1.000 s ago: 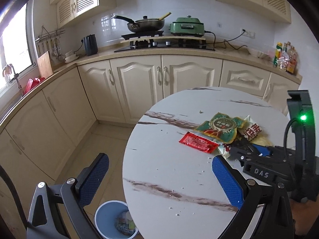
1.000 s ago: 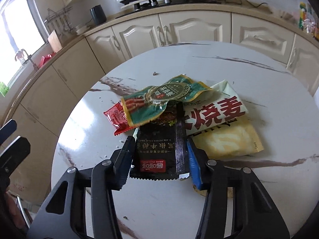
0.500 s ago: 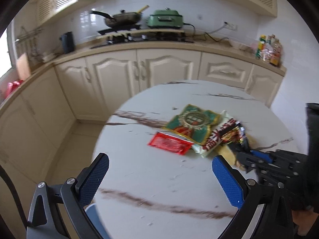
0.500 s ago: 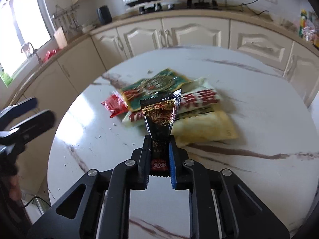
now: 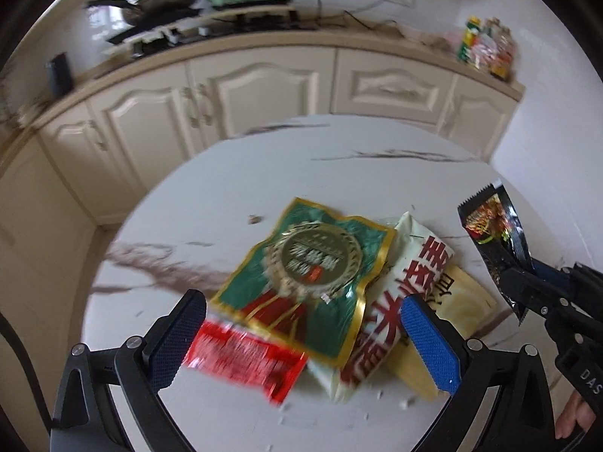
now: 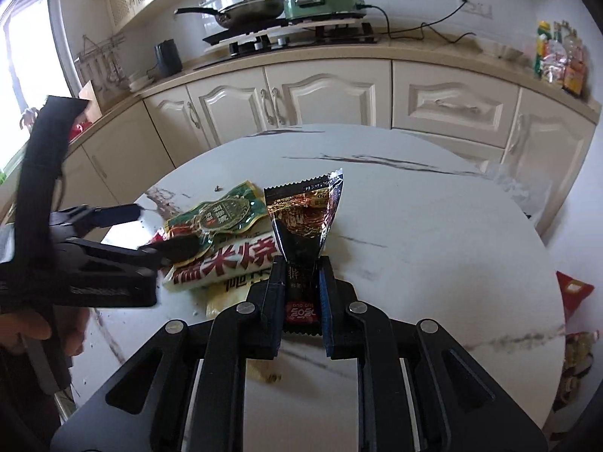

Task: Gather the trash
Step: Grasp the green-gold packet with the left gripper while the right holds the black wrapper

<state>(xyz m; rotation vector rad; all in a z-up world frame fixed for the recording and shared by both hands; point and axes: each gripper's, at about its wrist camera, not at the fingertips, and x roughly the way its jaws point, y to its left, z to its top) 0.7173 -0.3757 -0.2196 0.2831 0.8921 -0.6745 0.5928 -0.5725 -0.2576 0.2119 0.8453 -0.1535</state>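
**A:** What surface is this, and what room?

**B:** A round white marble-look table point(image 6: 433, 226) with dark veins stands in a kitchen. Behind it runs a row of cream cabinets point(image 6: 331, 94) under a beige counter, with a frying pan point(image 6: 248, 9) and a green electric cooker point(image 6: 324, 0) on the stove.

**A:** Where is the trash, and which way does it point?

**B:** The right gripper point(image 6: 297, 297) is clamped on the lower end of a black snack wrapper point(image 6: 305, 218). The wrapper is lifted clear of the table, its long axis running away from the gripper, serrated top edge farthest out. The rest lies in an overlapping pile near the table's middle: a green and gold packet point(image 5: 312, 275) on top, a red packet point(image 5: 245, 354) partly under its near edge, a white packet with red characters point(image 5: 399, 301) beside it, and a yellow packet point(image 5: 463, 309) under that.

**A:** And the other claw?

**B:** The left gripper point(image 5: 301, 335) is wide open and holds nothing, its blue pads either side of the pile. The left view is blurred, so whether a pad touches a packet cannot be told.

**A:** Anything else nearby?

**B:** Crumbs point(image 5: 403, 403) dot the table, and bottles point(image 6: 557, 56) stand at the counter's right end.
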